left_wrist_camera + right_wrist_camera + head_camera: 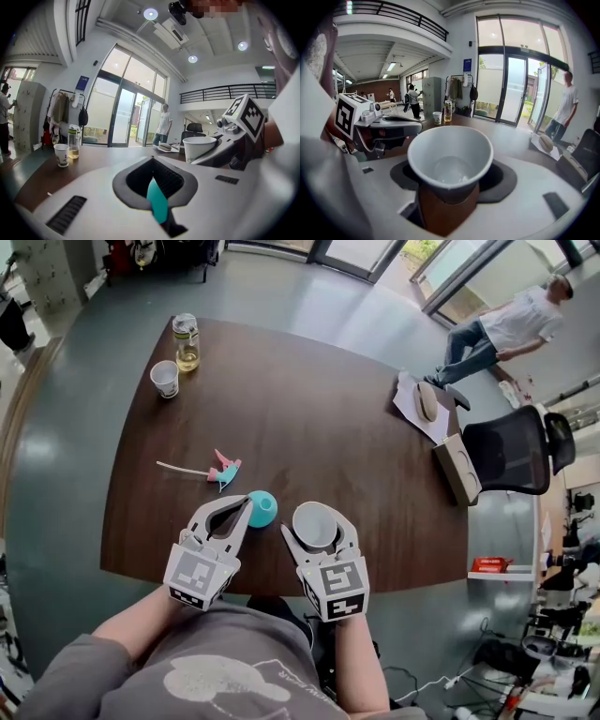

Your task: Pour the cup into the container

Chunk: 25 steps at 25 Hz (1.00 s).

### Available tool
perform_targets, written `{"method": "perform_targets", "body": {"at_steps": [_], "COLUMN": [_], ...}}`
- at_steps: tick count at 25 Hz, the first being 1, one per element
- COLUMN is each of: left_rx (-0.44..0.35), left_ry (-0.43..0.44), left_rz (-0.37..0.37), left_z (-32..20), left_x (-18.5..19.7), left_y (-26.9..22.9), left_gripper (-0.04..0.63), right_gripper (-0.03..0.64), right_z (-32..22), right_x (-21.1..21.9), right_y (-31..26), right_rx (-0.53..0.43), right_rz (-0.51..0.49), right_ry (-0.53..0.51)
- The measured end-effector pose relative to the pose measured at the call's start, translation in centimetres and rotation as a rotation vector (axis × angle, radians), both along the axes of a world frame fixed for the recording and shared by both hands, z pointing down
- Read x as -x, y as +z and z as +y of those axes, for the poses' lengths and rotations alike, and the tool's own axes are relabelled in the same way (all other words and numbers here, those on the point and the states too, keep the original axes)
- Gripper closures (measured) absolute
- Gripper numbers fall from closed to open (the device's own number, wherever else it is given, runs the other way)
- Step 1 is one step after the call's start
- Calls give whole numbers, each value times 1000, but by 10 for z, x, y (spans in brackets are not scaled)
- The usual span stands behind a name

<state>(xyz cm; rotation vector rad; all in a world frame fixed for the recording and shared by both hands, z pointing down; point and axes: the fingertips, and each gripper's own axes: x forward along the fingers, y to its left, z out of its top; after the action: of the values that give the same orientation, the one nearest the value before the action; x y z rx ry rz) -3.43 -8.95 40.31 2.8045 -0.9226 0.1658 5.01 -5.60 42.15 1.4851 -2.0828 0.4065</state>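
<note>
Two tongs were both clamped: our left tongs (246, 507) pinched the rim of the small teal plastic container (263, 509), and our right tongs (319, 532) gripped the white paper cup (451, 157), which sat upright just beside it with a little clear liquid, above the dark wooden bench (309, 418). We judged a spill the main risk: the container's mouth looked small, and held by its edge it could swing once tipping began.

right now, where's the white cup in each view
Head view: white cup low centre, held by the right gripper.
Left gripper view: cup right of centre, seen side-on.
Right gripper view: cup dead centre, mouth toward the camera.
Shared landmark: bottle of yellow liquid, far off in all three.
</note>
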Motion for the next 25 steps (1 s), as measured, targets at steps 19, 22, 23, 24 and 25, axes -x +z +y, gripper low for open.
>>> {"method": "perform_targets", "body": {"at_steps": [19,22,23,24,25], "left_rx": [-34,-28,-22,-15,-10], "left_ry": [-119,-153,-164,-177,-189], "left_rz": [-17,-9,-7,-5,-5], "left_z": [44,46,46,46,47], "left_x": [-121,-135,-137,-139,-141], "left_y": [-6,-1,1,4,5], "left_gripper": [588,588,588,588,588], "right_gripper": [327,327,327,327,327], "right_z": [35,36,36,37,37], "right_x": [-110,-121,-122,-123,-124], "right_y": [-6,-7,-7,-8,-8], "right_rx": [-121,-155,-174,-195,-214], "right_rz": [-75,-98,-108,-117,-122], "right_ry": [-104,-130,-137,-142,-145]}}
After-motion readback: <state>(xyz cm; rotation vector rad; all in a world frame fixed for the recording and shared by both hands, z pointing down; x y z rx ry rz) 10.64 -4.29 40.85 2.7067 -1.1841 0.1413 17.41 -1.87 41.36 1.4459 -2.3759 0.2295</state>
